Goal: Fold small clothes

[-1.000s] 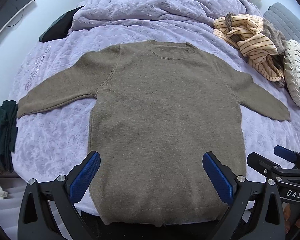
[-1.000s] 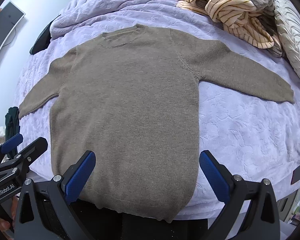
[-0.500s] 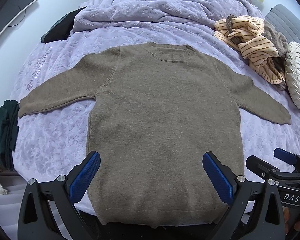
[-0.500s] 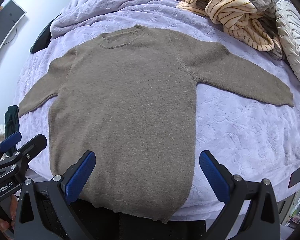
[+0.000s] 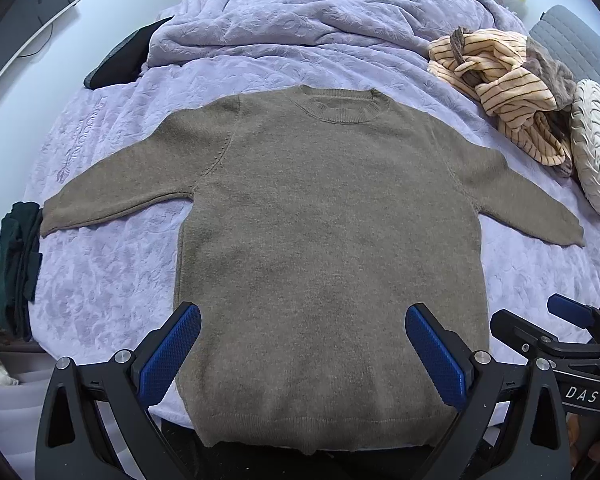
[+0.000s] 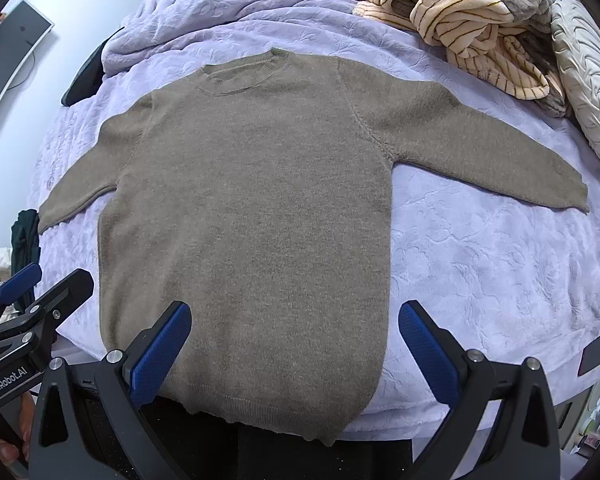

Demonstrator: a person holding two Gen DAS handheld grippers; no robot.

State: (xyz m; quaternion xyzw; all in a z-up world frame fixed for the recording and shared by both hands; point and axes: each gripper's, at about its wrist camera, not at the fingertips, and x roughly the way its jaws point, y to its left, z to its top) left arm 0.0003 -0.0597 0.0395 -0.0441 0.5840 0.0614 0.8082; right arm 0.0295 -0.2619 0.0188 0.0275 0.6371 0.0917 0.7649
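Lavender quilted bed carries the flat brown knitted sweater, hem nearest and collar far, long axis pointing away, while left claw and right claw hover wide open, empty, above the hem.

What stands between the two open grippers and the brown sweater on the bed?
Nothing visible does. The brown sweater lies flat on the purple bedspread, sleeves spread out. The left gripper and the right gripper are open above its hem. The striped clothes lie apart near the right sleeve.
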